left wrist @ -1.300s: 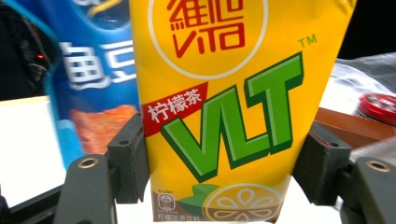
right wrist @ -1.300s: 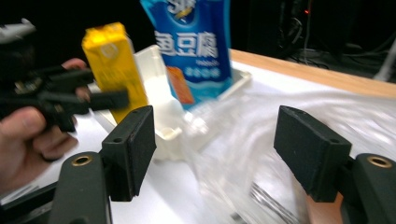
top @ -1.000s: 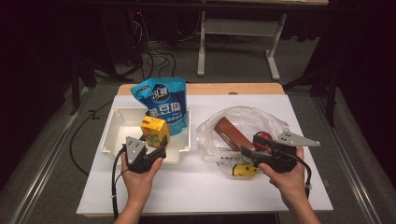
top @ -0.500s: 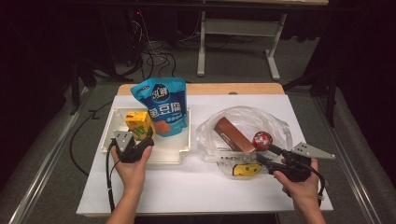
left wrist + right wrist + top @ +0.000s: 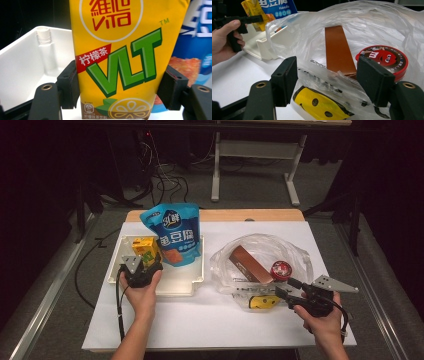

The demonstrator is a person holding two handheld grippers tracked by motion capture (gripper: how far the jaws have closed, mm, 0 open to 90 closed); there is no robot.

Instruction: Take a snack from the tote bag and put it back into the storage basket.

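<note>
Yellow lemon-tea carton (image 5: 117, 60) with green "VLT" lettering sits clamped between the fingers (image 5: 68, 87) of the left gripper (image 5: 142, 266), both pads pressed against its sides, upright over the near-left part of the white plastic tray (image 5: 172, 287). Just beyond the right finger stands the blue stand-up pouch (image 5: 172, 234) of tofu, already in the tray and leaning back. I judge the job to be moving groceries from the clear plastic bag (image 5: 260, 251) into the tray: the pouch is placed, the carton is nearly set down but not yet released, and three things are left in the bag.

The right gripper (image 5: 285, 287) hovers at the near edge of the bag on the white surface (image 5: 210, 315) with its fingers (image 5: 285, 80) spread and nothing pinched; its jaws have just been closing a little. Between and ahead of those fingers lie a long brown box (image 5: 338, 50), a round red-and-brown tin (image 5: 384, 60) off to the right finger's side, and a yellow smiley-face packet (image 5: 319, 105) closest, under the film.

Readable writing: the carton carries red Chinese characters in a white circle, "柠檬茶" on a red band, "VLT" with a small "TM", and a lemon-slice drawing. The pouch shows large white characters ending "豆腐". The tin lid shows a white "m" and a red cartoon candy figure; its rim text is too small to read.
</note>
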